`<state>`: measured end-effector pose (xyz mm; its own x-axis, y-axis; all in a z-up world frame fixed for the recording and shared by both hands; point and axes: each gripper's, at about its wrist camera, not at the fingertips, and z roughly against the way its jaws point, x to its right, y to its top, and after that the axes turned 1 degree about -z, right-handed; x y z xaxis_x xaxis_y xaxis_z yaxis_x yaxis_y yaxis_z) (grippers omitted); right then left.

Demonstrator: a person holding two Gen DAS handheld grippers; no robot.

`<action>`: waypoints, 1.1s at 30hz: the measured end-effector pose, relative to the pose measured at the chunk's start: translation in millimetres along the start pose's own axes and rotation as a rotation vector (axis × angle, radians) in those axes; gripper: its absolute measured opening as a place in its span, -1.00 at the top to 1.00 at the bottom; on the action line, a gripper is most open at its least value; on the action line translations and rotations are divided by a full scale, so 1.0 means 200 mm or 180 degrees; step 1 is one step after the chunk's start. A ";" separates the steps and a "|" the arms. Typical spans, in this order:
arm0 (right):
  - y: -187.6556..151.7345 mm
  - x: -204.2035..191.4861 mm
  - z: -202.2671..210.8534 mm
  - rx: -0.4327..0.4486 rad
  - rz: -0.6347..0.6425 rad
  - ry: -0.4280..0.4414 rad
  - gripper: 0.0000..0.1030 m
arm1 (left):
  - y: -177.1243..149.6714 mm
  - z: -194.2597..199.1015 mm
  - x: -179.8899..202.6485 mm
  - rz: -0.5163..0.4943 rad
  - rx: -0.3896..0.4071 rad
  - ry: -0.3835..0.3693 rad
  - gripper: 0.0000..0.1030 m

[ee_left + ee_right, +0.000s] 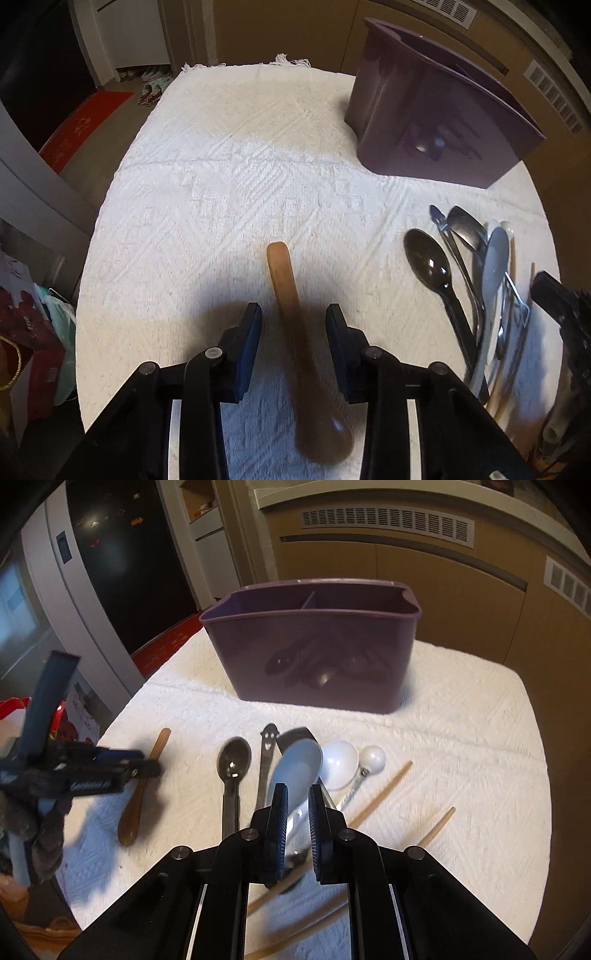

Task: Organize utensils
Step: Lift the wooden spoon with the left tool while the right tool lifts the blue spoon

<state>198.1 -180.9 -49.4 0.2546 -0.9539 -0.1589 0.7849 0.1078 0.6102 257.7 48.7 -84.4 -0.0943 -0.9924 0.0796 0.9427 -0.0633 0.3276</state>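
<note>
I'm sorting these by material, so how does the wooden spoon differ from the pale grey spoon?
The wooden spoon is brown; the pale grey spoon looks like light plastic. The wooden spoon lies alone on the white cloth, between the open fingers of the left gripper; the pale grey spoon sits in the pile of utensils, its handle between the near-closed fingers of the right gripper. Both are outside the purple caddy.
</note>
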 end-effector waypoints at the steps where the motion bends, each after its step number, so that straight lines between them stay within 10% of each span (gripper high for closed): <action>1: -0.02 0.02 0.01 0.0008 -0.0015 0.0013 0.77 | 0.01 0.00 0.01 -0.0005 0.0009 0.0058 0.35; 11: -0.07 0.10 0.04 0.0044 -0.0132 -0.0021 0.62 | -0.03 0.01 0.15 -0.0477 0.0195 0.0093 0.81; 15: -0.06 0.06 0.01 0.0032 -0.0129 -0.0073 -0.12 | -0.10 0.02 0.19 -0.0656 0.0215 0.0160 0.79; 17: -0.04 0.02 -0.02 0.0008 -0.0133 -0.0097 -0.16 | -0.13 0.03 0.19 -0.0698 0.0215 0.0193 0.78; 24: 0.03 -0.09 -0.21 -0.0176 -0.0206 -0.0251 -0.16 | -0.17 0.04 0.07 -0.0502 0.0146 0.0124 -0.05; 33: 0.10 -0.14 -0.34 -0.0278 -0.0168 -0.0592 0.03 | -0.18 0.02 0.07 -0.0517 0.0179 -0.0049 -0.34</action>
<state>244.4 -133.8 -86.1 0.1095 -0.9933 -0.0380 0.8424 0.0724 0.5340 220.6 37.6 -91.2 -0.2494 -0.9678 0.0357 0.8953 -0.2163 0.3895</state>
